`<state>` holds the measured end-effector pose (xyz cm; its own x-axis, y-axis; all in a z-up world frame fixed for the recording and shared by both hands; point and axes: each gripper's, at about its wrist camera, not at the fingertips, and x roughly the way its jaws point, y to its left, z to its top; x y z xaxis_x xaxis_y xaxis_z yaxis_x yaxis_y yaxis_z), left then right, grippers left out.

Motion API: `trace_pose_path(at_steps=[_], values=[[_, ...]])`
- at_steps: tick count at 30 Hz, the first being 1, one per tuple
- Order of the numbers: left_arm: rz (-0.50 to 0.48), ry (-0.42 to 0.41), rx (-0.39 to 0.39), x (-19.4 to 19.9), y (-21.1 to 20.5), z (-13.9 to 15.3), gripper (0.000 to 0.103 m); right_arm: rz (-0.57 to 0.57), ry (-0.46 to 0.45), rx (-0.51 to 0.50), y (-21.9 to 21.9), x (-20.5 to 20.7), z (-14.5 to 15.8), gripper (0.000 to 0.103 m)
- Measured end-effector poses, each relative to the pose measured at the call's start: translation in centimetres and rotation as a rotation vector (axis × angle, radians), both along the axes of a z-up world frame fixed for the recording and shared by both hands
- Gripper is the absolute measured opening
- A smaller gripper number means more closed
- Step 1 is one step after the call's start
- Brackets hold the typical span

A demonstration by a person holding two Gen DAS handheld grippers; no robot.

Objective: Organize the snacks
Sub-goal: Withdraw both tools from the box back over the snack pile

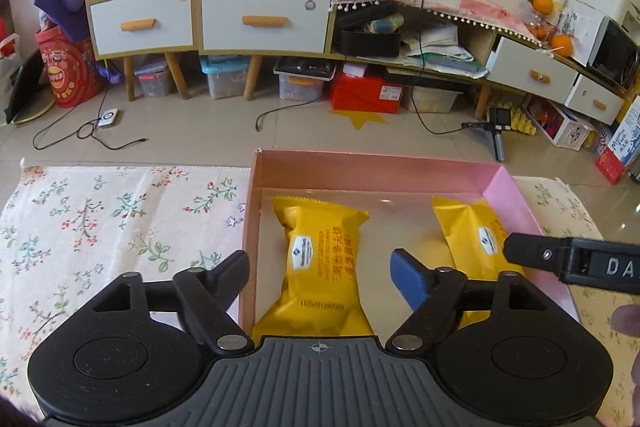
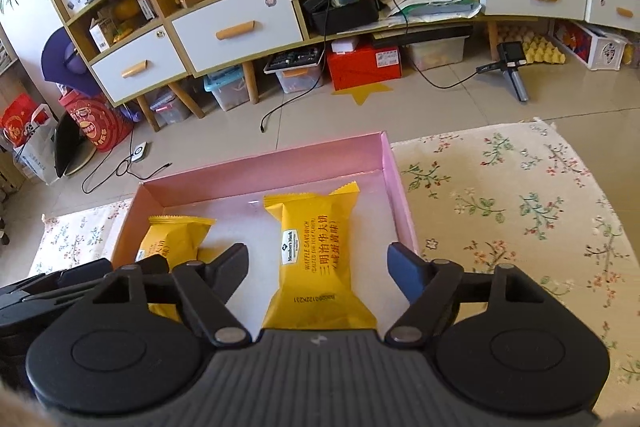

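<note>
While both tools (image 1: pixel 320 273) (image 2: pixel 318 269) gape empty, two packets (image 1: pixel 320 247) (image 2: pixel 316 259) inside pink box (image 1: pixel 376 167), walls close.

Left gripper (image 1: pixel 322 269): jaws spread wide, nothing between the fingers, one finger black, the other blue-padded. Pointing forward and down. Right gripper (image 2: pixel 320 267): same state, jaws wide apart, not clamping anything, angled forward and down. The two sit side by side, close: the right gripper's black finger (image 1: pixel 532 251) pokes into the left wrist view from the right edge, and the left gripper's body shows at the lower left of the right wrist view. A fingertip blur shows at the far right of the left wrist view.
</note>
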<state>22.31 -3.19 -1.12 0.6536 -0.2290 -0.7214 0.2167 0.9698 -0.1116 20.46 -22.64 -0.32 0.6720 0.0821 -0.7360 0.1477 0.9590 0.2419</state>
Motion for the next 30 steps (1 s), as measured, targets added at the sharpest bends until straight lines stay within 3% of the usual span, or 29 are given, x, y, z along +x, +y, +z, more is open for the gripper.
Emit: trace_pose_path(at_steps=[15, 22, 30], values=[[-0.057, -0.001, 0.02, -7.1, 1.5, 2.1, 0.091, 0.0, -0.012, -0.049, -0.5, -5.7, 2.5, 0.089], [-0.085, -0.002, 0.055, -10.6, 2.4, 2.6, 0.096, 0.03, -0.008, -0.096, 0.3, -8.9, 2.7, 0.094], [-0.087, 0.024, 0.04, -14.3, 3.8, 2.2, 0.099, 0.077, -0.006, -0.123, 1.4, -12.2, 2.6, 0.1]])
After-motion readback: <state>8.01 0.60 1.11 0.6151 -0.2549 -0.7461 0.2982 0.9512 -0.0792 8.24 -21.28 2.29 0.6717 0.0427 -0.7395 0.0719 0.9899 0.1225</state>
